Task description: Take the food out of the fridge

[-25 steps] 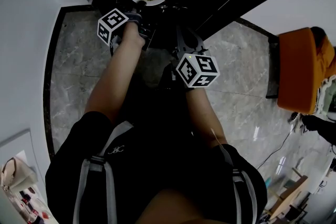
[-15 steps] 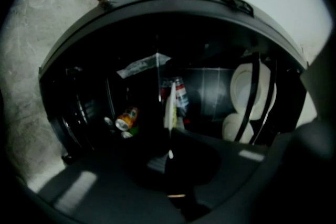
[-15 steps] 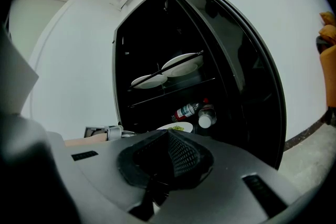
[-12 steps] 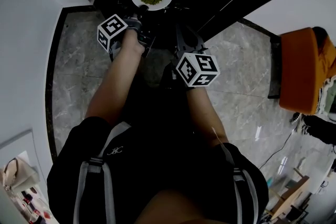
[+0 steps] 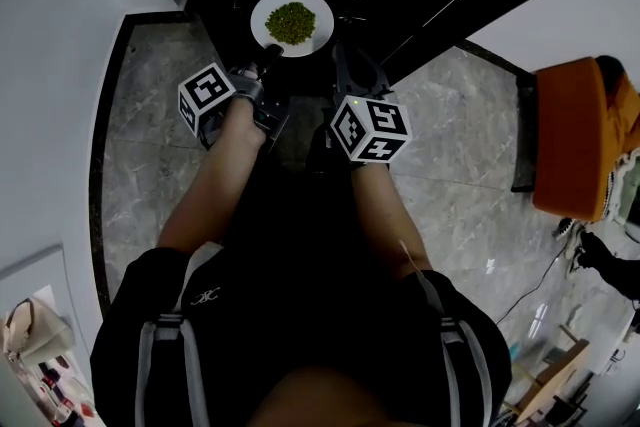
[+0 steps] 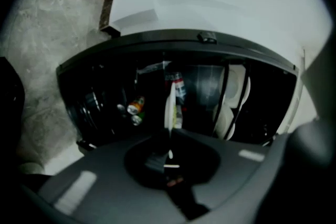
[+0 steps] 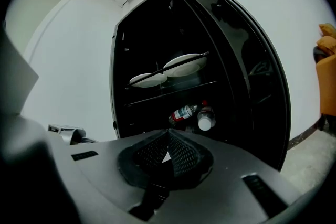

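Left tool (image 5: pixel 268 52) pinches the rim of a round white plate (image 5: pixel 264 11) of green food (image 5: pixel 291 21) (right tool (image 7: pixel 168 136) clenched empty).

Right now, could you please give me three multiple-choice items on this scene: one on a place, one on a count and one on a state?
1. Where is the plate of greens?
A. In the left claw
B. On the floor
C. On the orange chair

2. How many plates lie on the shelf in the right gripper view?
A. One
B. Two
C. Four

3. How is the right claw?
A. Wide open
B. Shut on a bottle
C. Shut and empty

Answers:
1 A: the head view shows the plate's rim at the claw's tip, and the left gripper view shows the plate edge-on between the jaws.
2 B: two white plates lie side by side on the shelf.
3 C: the jaws meet with nothing between them.
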Demonstrator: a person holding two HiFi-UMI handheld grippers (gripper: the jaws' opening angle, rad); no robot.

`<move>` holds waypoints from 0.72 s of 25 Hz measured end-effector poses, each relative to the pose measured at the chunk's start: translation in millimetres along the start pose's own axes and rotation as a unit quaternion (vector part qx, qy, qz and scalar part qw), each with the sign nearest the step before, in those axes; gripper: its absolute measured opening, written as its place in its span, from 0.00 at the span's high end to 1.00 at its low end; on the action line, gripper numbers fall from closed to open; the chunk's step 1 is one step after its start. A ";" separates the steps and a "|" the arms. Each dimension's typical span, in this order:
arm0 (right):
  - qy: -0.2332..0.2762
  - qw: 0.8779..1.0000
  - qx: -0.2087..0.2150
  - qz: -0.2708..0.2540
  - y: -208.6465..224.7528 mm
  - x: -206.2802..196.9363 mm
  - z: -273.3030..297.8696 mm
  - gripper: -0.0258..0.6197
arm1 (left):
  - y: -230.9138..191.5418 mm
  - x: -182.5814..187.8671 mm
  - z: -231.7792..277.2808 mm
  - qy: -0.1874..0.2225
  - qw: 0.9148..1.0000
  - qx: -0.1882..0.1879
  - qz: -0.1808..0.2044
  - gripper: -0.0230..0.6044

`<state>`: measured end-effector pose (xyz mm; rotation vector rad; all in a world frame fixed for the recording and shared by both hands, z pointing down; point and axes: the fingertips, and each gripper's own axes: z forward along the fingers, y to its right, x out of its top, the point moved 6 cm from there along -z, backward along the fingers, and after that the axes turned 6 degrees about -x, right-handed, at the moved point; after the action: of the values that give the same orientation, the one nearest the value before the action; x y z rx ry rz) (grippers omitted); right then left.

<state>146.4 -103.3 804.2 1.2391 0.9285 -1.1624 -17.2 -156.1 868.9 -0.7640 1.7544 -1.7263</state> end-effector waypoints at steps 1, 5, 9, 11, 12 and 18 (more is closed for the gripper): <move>0.001 1.000 -0.005 -0.003 -1.2 0.2 0.2 0.96 | 0.2 -1.5 -6.7 -0.003 1.000 0.001 -0.003 0.95; 0.001 0.999 -0.028 -0.015 -3.9 0.5 0.1 0.96 | 3.1 -2.5 -31.9 -0.006 1.000 0.005 -0.001 0.95; 0.004 0.999 -0.035 -0.030 -5.3 1.4 5.4 0.96 | 9.0 3.2 -47.9 0.000 1.000 0.003 0.012 0.95; -0.002 0.999 -0.030 -0.034 -9.2 3.3 7.2 0.96 | 12.3 5.9 -57.3 0.005 1.000 0.008 0.010 0.95; -0.004 0.999 -0.026 -0.032 -11.3 7.0 6.6 0.96 | 15.6 6.7 -61.6 0.007 1.000 0.012 0.008 0.95; -0.029 1.000 -0.007 -0.005 -16.8 62.7 -7.0 0.96 | 61.0 -3.0 -69.9 0.001 0.999 0.039 -0.024 0.95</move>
<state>142.9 -104.8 739.0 1.1849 0.8991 -1.1920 -67.1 -105.5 809.1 -0.7771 1.6714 -1.8161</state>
